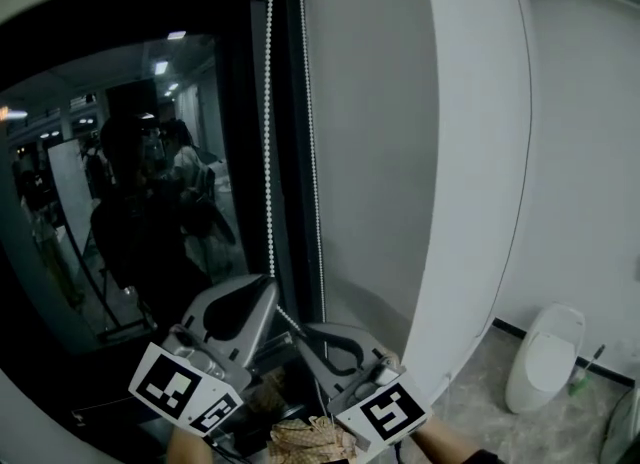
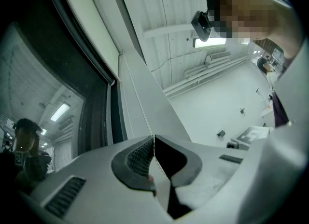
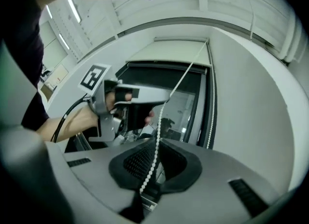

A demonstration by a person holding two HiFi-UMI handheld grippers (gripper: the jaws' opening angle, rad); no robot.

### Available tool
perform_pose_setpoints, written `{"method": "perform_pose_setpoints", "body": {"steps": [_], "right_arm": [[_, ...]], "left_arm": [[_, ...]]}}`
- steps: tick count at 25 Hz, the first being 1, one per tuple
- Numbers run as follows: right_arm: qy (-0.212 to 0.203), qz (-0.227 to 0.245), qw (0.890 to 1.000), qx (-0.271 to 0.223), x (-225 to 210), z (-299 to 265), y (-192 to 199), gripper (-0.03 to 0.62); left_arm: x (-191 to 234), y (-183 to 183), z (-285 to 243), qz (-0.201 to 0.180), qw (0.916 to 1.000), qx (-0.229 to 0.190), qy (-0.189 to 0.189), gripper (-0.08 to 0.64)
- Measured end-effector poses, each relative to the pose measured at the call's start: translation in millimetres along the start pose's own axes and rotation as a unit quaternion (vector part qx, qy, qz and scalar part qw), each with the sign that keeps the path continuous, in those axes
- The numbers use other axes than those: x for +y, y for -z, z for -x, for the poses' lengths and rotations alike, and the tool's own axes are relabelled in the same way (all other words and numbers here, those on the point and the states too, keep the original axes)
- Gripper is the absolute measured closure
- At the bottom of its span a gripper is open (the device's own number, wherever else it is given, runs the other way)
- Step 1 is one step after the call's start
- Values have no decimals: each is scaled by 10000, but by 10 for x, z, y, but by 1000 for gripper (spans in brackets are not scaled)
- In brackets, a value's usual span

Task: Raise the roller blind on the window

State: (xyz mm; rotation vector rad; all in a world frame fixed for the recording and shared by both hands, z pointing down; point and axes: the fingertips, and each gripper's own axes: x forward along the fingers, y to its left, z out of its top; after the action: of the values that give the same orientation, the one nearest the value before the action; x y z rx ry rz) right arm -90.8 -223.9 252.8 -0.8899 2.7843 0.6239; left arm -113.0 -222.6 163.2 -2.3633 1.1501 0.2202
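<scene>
Nearest, low in front of the window (image 1: 120, 202), the right gripper (image 3: 158, 143) is clenched on the bead chain (image 1: 268, 132). The white beads run down between its dark ribbed pads and out below them. Just above it and a little closer to the glass, the left gripper (image 2: 153, 140) is also pinched tight on the chain, its jaw tips meeting with the thin strand caught between them. A short slanted run of beads links the two grippers.

From the left gripper the chain climbs straight up in front of the window's right side to the top corner. A second strand hangs parallel to it, right beside the dark frame (this one is free, touched by neither gripper).

The glass is dark and mirrors a lit room with ceiling lights and figures standing in it.

The roller blind (image 3: 178, 53) sits at the very top of the window as a pale band under the ceiling edge. It covers only the uppermost strip, and nearly all the glass below it is bare.

Right of the window stands a broad pale wall panel (image 1: 380, 152). Beyond that, well away from the window, a white rounded fixture (image 1: 545, 357) stands on a mottled floor (image 1: 470, 392).
</scene>
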Motion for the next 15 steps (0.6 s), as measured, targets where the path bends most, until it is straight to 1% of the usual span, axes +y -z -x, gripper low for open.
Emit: {"method": "perform_pose_setpoints", "body": {"steps": [1, 3, 5, 10, 15], "right_arm": [[37, -173, 9998, 6, -55, 28, -21, 578], [52, -334, 9994, -5, -137, 62, -71, 578], [32, -350, 9994, -32, -185, 70, -112, 578], [78, -290, 9995, -102, -228, 69, -148, 578], [90, -320, 9994, -126, -225, 39, -162, 578]], "left_arm": [[-13, 62, 9, 21, 10000, 55, 5, 541], [-29, 171, 26, 105, 9999, 130, -7, 541], [-19, 211, 34, 142, 9998, 153, -60, 541], [20, 220, 41, -29, 9998, 99, -190, 540], [79, 307, 181, 111, 9993, 69, -348, 540]]}}
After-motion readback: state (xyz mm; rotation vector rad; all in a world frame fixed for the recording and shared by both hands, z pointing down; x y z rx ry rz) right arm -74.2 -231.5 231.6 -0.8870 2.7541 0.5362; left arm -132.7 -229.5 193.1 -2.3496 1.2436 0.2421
